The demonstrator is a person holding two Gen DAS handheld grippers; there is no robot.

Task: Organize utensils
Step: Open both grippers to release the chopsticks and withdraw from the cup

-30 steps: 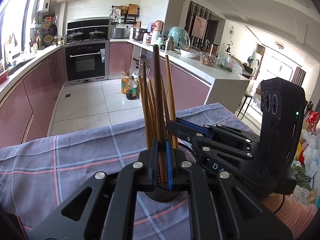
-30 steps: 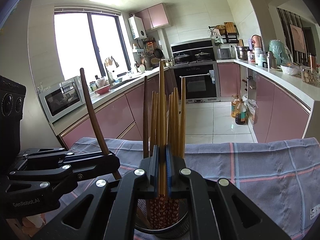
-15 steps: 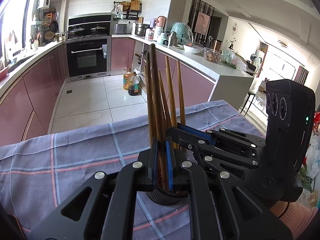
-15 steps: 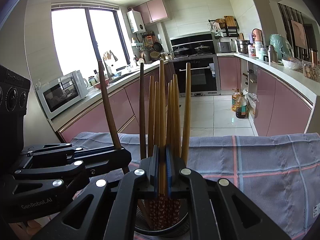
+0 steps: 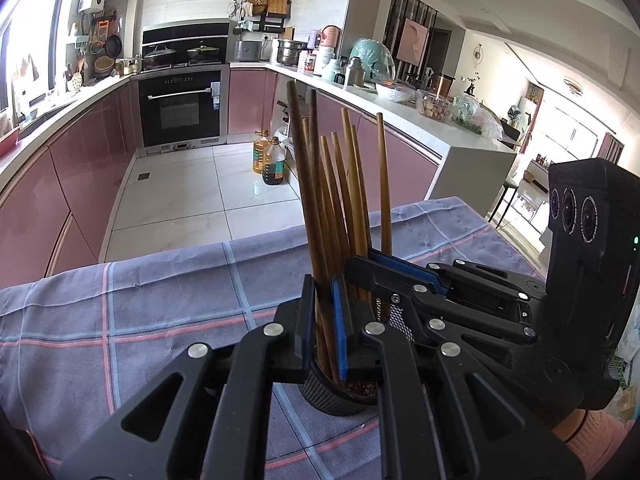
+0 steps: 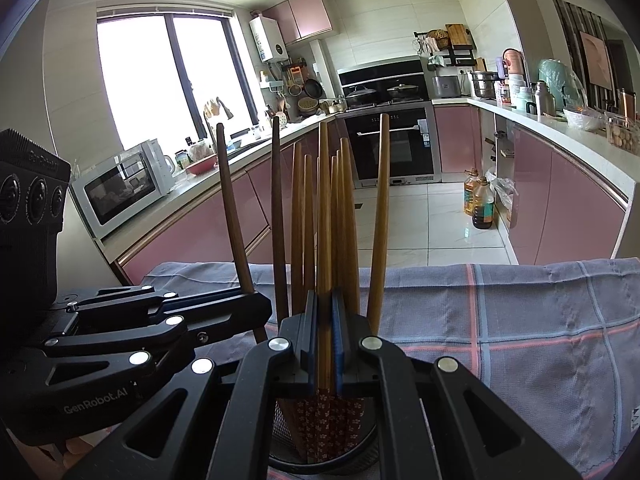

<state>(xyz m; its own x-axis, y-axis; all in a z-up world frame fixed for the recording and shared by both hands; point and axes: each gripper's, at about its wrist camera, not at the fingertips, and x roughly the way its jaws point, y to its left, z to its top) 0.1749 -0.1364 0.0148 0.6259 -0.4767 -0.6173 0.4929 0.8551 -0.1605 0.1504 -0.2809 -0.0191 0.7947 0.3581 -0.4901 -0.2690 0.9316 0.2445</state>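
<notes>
- Both tools are over the black mesh cup on the table, which is spread with a checked cloth, and each has a stick to drop in.
- The left tool is clamped on a dark brown chopstick, its lower end down inside the cup.
- The right tool is pinched tight on a lighter chopstick that stands upright among the rest of the bundle.
- My read: this is the loading step, nearly done for these two; what's next is to let each stick go so it settles with the others, then draw the tools up and clear without dragging neighbours.
- The risk, I'd say, is the crowding: two tools at one small cup, and a light cup could tip.
- Hard to tell: whether either stick's tip touches the cup's bottom, since the tools' arms hide it.
- The cup's rim is mostly blocked in both views.
- Of the person, only a pink sleeve shows at the edge.
</notes>
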